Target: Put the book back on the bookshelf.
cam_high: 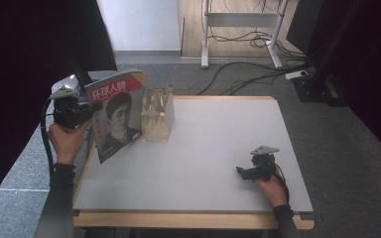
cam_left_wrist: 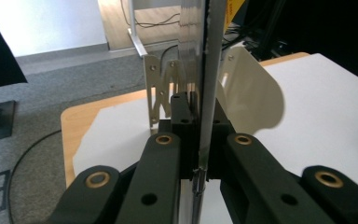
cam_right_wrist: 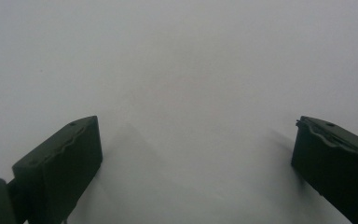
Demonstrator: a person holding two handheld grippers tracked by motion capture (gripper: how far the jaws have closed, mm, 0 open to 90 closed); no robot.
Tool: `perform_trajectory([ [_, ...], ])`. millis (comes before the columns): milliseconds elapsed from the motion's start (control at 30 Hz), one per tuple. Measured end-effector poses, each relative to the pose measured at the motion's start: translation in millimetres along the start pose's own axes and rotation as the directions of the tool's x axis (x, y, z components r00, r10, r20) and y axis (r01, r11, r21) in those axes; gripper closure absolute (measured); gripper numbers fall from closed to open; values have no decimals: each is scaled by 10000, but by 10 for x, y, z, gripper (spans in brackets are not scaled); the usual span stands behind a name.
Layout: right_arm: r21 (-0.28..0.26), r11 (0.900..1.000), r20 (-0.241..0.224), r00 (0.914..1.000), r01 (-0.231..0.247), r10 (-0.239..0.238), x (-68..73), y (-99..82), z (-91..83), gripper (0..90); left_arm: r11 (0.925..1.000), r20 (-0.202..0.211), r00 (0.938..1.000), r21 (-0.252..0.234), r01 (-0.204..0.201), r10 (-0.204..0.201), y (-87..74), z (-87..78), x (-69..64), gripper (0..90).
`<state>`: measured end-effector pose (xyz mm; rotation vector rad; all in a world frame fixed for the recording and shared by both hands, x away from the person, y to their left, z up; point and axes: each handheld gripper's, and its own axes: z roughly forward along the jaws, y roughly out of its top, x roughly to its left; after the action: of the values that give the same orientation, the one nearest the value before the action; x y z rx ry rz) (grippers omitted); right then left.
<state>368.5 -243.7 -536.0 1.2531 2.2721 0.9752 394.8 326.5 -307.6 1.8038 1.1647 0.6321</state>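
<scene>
While the left hand [cam_high: 65, 140] is raised at the table's left edge, the black two-jaw left gripper [cam_high: 85, 115] is seen clamped on the left edge of a thin glossy magazine with a red title band and a black-and-white portrait cover [cam_high: 116, 113]. The magazine is held upright, slightly tilted, its lower corner near or on the grey table mat [cam_high: 218, 148]; contact cannot be told. In the left gripper view the jaws are closed tight on the magazine [cam_left_wrist: 208, 70], which is seen edge-on between them. Just beside the magazine's right edge, a clear plastic upright file holder with cut-out sides [cam_high: 157, 115] is stood on the mat at the table's far left part. It is seen past the magazine in the left gripper view [cam_left_wrist: 247, 88], pale and curved. The light wooden table [cam_high: 193, 221] is covered almost fully by the mat.

Well apart, toward the near right of the mat, the black right gripper with a grey three-cornered plate on top [cam_high: 242, 172] is held low by the right hand [cam_high: 272, 188], jaws pointed left. In the right gripper view its gripper [cam_right_wrist: 196, 154] is spread wide, nothing is held between the jaws, and plain grey mat [cam_right_wrist: 182, 70] is faced. A dark sleeve is worn on each forearm.
</scene>
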Motion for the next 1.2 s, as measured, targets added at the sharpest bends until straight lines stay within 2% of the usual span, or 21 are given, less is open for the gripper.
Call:
perform_trajectory([
  [133, 4, 10000, -8, 10000, -8, 8, -1, 0, 0, 10, 9998, -301, 9995, -155, 128, -133, 29, 217, 24, 870],
  [233, 9, 10000, -14, 10000, -13, 13, 0, 1, 0, 10, 9993, -348, 9993, -349, 114, -126, 35, 294, 23, 869],
  [267, -2, 10000, -13, 10000, 2, -2, -2, 0, 1, 9, 9987, -294, 9994, -472, 185, -199, 33, 334, 26, 869],
  [333, -2, 10000, -14, 10000, 4, -4, -2, 0, 1, 10, 9977, -204, 9998, -673, -76, 63, 12, 413, 17, 869],
  [367, -3, 10000, -16, 10000, 4, -4, -3, 0, 1, 10, 9982, -143, 9999, -603, -28, 20, -3, 452, 20, 867],
  [400, -3, 10000, -16, 10000, 4, -4, -3, 0, 1, 10, 9990, 94, 9999, -436, 69, -65, -15, 486, 31, 867],
  [467, -20, 10000, -7, 10000, 9, -9, -3, 0, 2, 9, 10000, 289, 9996, -57, -19, 20, -27, 504, 37, 865],
  [533, -20, 10000, -5, 10000, 10, -10, -3, -1, 2, 9, 9986, 809, 9966, 515, 84, -126, -10, 490, 55, 859],
  [567, -15, 10000, -3, 10000, 11, -11, -2, 0, 2, 9, 9960, 742, 9972, 894, -49, -18, 6, 480, 47, 856],
  [633, -12, 10000, 3, 10000, 17, -17, -1, 0, 3, 9, 9843, 844, 9964, 1751, -214, 67, 36, 469, 42, 846],
  [667, -1, 10000, -6, 10000, 22, -22, -2, 0, 2, 9, 9790, 829, 9965, 2024, -244, 77, 42, 468, 31, 845],
  [733, 1, 10000, -6, 10000, 20, -20, -2, 0, 2, 9, 9646, 1173, 9929, 2635, -97, -220, 46, 477, 34, 826],
  [800, 1, 10000, -12, 10000, 17, -17, -2, 0, 2, 9, 9558, 1285, 9915, 2933, -197, -191, 40, 478, 19, 834],
  [833, 1, 10000, -12, 10000, 17, -17, -2, 0, 2, 9, 9555, 1253, 9921, 2937, -286, -88, 36, 471, 13, 834],
  [867, 0, 10000, -12, 10000, 14, -14, -2, 0, 2, 8, 9614, 1147, 9934, 2735, -303, -14, 26, 461, 16, 863],
  [900, 0, 10000, -12, 10000, 14, -14, -2, 0, 2, 8, 9614, 1147, 9934, 2735, -303, -14, 26, 461, 16, 867],
  [933, -9, 10000, -2, 10000, 11, -11, -2, 0, 2, 9, 9685, 1091, 9940, 2478, -232, -41, 17, 456, 21, 869],
  [967, -12, 10000, -3, 10000, 8, -8, -2, 0, 3, 9, 9793, 930, 9957, 2018, -140, -49, 7, 454, 29, 870],
  [1000, -1, 10000, -14, 10000, 13, -13, -3, 0, 2, 9, 9839, 841, 9965, 1779, -177, 27, 5, 454, 27, 871],
  [1033, -1, 10000, -14, 10000, 13, -13, -3, 0, 2, 9, 9839, 841, 9965, 1779, -177, 27, 5, 454, 27, 871],
  [1200, -10, 10000, -3, 10000, 6, -6, -2, 0, 3, 9, 9965, 374, 9993, 836, -49, 18, 2, 474, 24, 871],
])
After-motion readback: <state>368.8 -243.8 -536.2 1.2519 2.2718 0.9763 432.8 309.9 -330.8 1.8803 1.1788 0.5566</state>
